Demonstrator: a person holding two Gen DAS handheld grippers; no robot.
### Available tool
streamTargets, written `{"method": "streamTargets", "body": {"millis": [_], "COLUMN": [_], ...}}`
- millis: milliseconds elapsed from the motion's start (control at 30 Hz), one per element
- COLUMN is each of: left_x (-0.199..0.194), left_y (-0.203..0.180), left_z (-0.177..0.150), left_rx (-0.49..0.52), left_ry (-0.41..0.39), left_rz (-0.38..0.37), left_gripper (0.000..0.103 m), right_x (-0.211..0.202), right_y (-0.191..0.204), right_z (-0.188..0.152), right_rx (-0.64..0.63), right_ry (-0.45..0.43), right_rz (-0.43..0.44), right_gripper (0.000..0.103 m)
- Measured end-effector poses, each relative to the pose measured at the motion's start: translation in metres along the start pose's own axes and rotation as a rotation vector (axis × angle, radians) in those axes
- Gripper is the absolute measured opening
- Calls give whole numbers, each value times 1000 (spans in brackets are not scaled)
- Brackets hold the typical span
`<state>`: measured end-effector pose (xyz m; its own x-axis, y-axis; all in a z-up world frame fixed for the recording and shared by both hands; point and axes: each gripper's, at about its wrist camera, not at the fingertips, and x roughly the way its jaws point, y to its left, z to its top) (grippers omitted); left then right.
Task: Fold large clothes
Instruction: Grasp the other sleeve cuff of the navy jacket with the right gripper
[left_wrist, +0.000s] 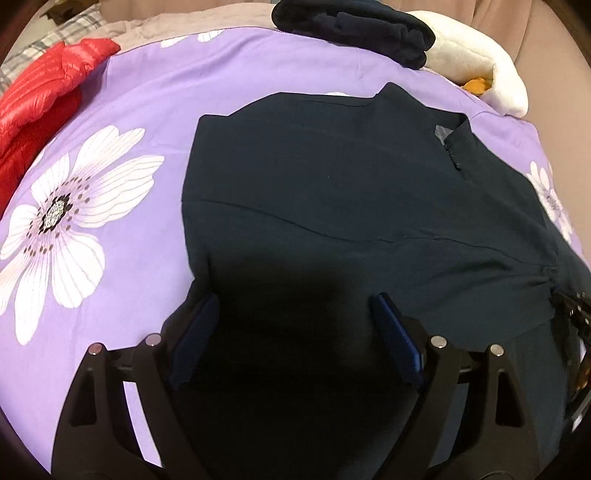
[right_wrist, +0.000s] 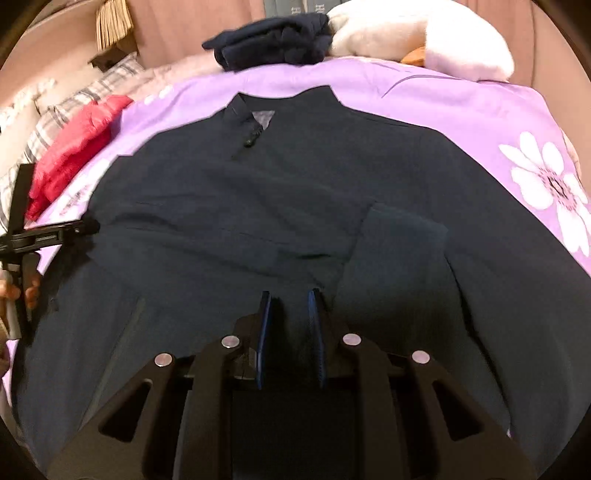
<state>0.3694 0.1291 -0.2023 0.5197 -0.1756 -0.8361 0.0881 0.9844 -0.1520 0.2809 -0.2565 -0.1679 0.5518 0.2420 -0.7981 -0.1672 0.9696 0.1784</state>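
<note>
1. The dark navy jacket (right_wrist: 258, 206) lies front-up on the bed's purple flowered cover (left_wrist: 122, 110), its collar (right_wrist: 251, 110) towards the far edge of the bed and its hem towards the near edge
2. Done so far, judging from the lie of the cloth: one sleeve (right_wrist: 391, 251) is folded in across the body, with its cuff on the chest; the side of the jacket nearer the red puffer jacket (left_wrist: 40, 99) also ends in a straight edge, as if tucked in
3. The left tool (left_wrist: 291, 325) hangs over the lower part of the jacket with its jaws spread wide and nothing between them
4. The right tool (right_wrist: 290, 314) stands just beside the folded sleeve, jaws parted by a narrow gap; no cloth appears pinched
5. Left to do, as I judge it: fold hem towards collar, then put it with the folded dark garment (left_wrist: 354, 29) at the far edge
</note>
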Motion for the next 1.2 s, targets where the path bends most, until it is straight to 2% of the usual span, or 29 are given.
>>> {"method": "streamTargets", "body": {"millis": [33,100,133,267,400,567,700,800,933,1067,1200], "left_x": [-7,-21,-30,-66,-97,-136,-154,-164,-181,-189,-196], "left_y": [1,2,2,-8,-16,-23,-29,-33,-41,-53,-61], "left_z": [0,-5,-10,-42,-87,-141,-166,-174,-178,-177,-177], "left_rx": [-11,-15,-13,-12,-35,-103,-130,-123,-115,-86,-67], "left_ry": [3,-4,-10,-17,-4,2,21,30,12,2,-7], "left_rz": [-9,-26,-31,-107,-193,-307,-346,-354,-369,-359,-348], "left_gripper": [87,92,97,99,101,101,101,101,101,101,101], "right_x": [-7,-35,-47,-99,-149,-209,-252,-272,-275,-267,-260], "right_y": [-2,-10,-12,-36,-73,-127,-155,-168,-184,-193,-214], "right_z": [-4,-22,-31,-81,-133,-196,-246,-273,-300,-303,-308], "right_rx": [21,79,94,213,390,701,899,979,1096,1137,1212], "right_ry": [-5,-35,-41,-58,-78,-190,-316,-387,-449,-467,-524], "right_rz": [8,30,32,23,-32,-81,-109,-135,-90,-87,-66], "right_gripper": [41,48,48,52,56,59,59,59,59,59,59]}}
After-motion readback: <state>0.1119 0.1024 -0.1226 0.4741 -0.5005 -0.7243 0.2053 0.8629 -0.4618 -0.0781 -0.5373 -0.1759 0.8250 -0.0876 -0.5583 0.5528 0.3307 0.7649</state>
